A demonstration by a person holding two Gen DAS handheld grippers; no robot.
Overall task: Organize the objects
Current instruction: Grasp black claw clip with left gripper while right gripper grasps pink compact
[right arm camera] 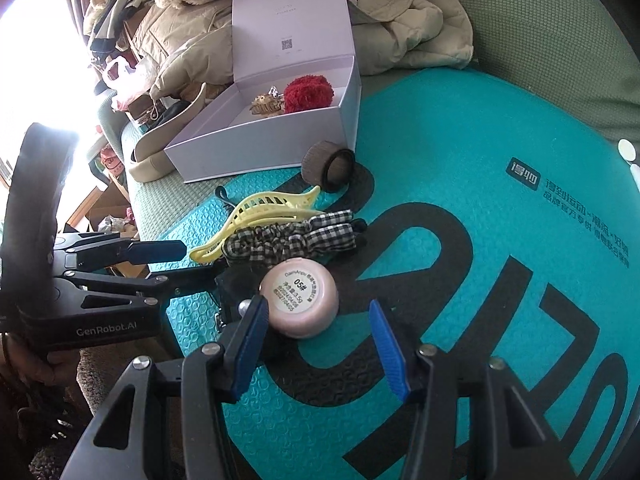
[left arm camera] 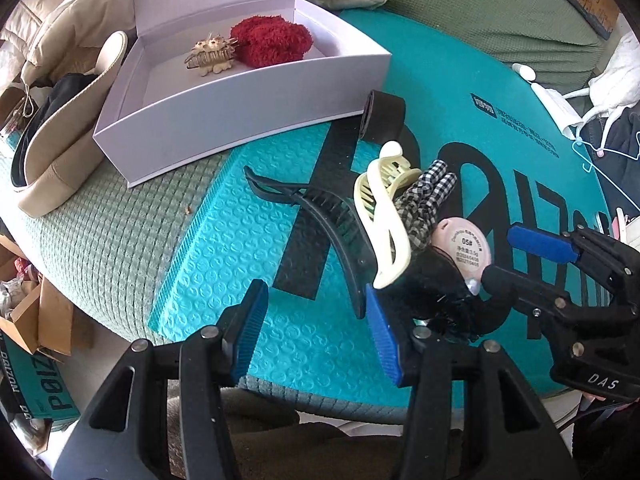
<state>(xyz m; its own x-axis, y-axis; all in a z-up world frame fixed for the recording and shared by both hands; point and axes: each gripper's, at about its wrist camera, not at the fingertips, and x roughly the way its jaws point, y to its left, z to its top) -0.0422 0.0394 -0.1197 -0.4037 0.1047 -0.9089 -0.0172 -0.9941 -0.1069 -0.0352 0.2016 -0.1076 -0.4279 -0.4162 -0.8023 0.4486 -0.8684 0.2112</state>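
Five loose items lie on the teal bubble-wrap mailer (right arm camera: 460, 200) short of the open white cardboard box (left arm camera: 240, 100), which already holds a red fluffy scrunchie (left arm camera: 272, 42) and a gold claw clip (left arm camera: 210, 56). My right tool (right arm camera: 320, 340) is released, its blue pads straddling the round pink plastic compact (right arm camera: 300, 300), which sits bottom-up, label showing. Judgement: light, rigid, smooth-sided, so likely slippery; grip across the widest part, squarely. My left tool (left arm camera: 316, 320) is also released, near the black curved plastic hair clip (left arm camera: 320, 216): stiff, springy, best taken mid-spine. The cream plastic claw clip (left arm camera: 384, 208) should be brittle at the teeth. The black-and-white gingham fabric scrunchie (right arm camera: 296, 236) is soft and pinches anywhere.
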